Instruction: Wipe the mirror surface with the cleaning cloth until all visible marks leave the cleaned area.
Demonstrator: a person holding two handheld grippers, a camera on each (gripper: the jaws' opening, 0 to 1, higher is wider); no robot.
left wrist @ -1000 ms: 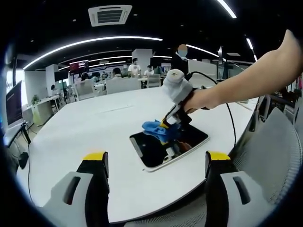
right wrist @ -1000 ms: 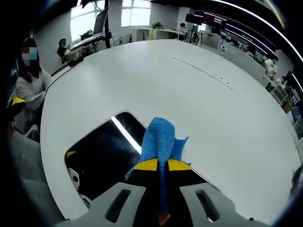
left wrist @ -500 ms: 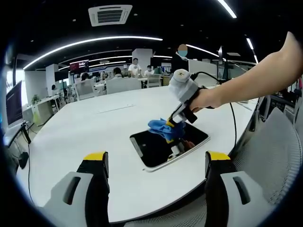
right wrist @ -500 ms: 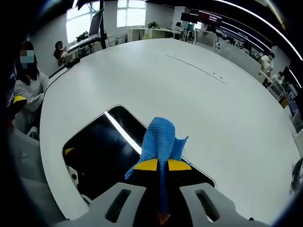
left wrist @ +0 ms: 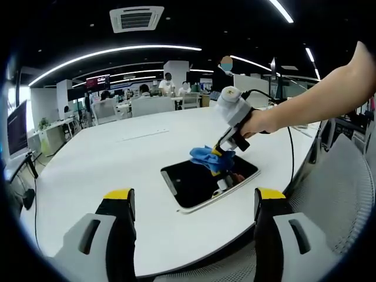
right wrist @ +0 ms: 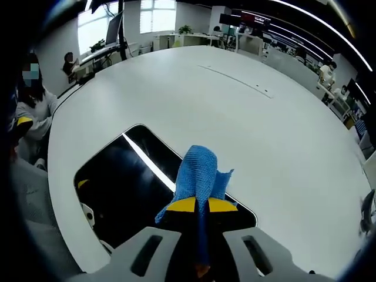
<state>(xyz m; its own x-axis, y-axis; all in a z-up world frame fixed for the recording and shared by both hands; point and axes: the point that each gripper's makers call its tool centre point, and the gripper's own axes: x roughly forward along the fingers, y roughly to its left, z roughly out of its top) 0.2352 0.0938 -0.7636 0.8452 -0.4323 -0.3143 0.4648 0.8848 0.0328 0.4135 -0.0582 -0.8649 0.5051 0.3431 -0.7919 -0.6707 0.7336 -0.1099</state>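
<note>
A: Right gripper (right wrist: 197,205)?
B: Jaws clamped on the blue cleaning cloth (right wrist: 200,176) — cloth bunches out past the yellow tips, over the mirror's (right wrist: 126,188) edge at 3 o'clock of the dark glass.
A: Left gripper (left wrist: 192,202)?
B: Jaws wide apart, nothing between them — held back from the white table (left wrist: 106,158). Mirror lies flat at 12 o'clock of it, cloth at the mirror's far side, a hand (left wrist: 254,122) on the right gripper.

No lettering, label, brand or number can be read anywhere in the office; a distant wall screen (left wrist: 97,81) glows red, its contents too small to decipher.
</note>
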